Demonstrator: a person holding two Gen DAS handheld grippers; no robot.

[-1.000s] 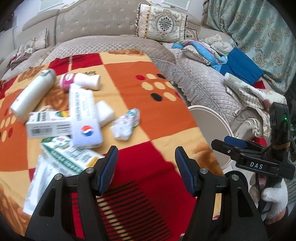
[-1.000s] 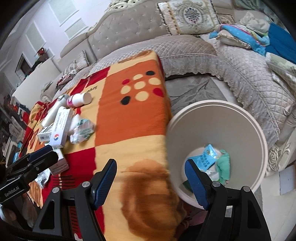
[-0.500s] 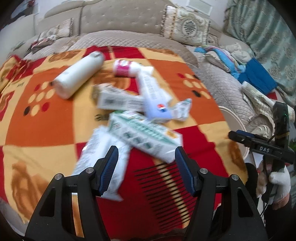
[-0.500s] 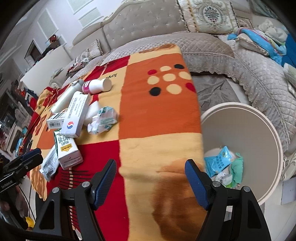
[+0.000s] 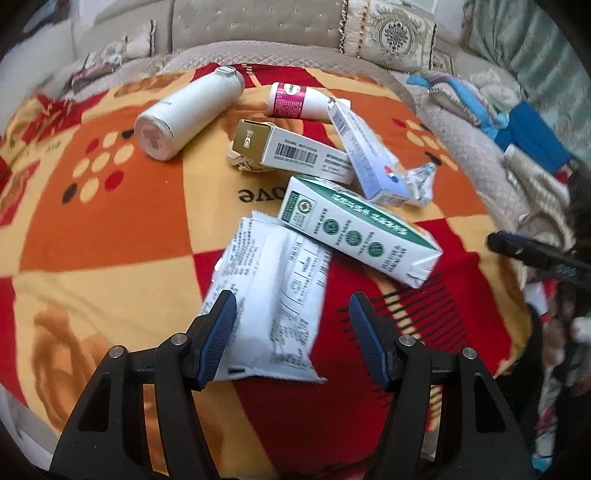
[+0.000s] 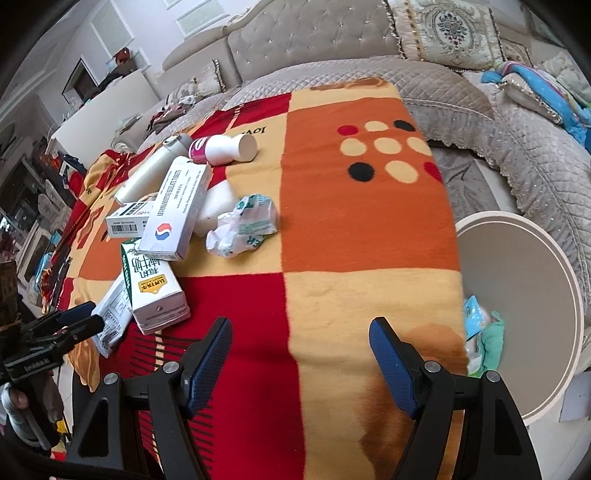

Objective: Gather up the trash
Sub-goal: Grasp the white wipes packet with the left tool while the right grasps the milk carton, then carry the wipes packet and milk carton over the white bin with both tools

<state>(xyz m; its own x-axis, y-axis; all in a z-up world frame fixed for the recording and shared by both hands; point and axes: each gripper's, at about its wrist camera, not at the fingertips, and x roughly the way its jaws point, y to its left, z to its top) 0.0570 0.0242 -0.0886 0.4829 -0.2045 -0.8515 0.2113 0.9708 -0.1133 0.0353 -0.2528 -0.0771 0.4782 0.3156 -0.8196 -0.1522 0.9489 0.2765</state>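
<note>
On the blanket-covered table, a white plastic wrapper lies flat between the spread, empty jaws of the left gripper, apparently lined up for pickup; the right gripper, likewise released, waits near the bin beside the table.

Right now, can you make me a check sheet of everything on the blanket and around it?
Surface: checkered red, orange and yellow blanket, flat.
Job's things: white plastic packet, green-and-white carton, blue-and-white box, barcode box, crumpled wrapper, small pink-labelled bottle, all piled near one corner; white bin beside the blanket already holds some trash.
Clutter: tall white bottle lying on its side.
Claws: left claw open, over the packet; right claw open, empty, over bare blanket.
Cables: nothing seen.
Surroundings: beige quilted sofa, patterned cushion, heaped clothes.
</note>
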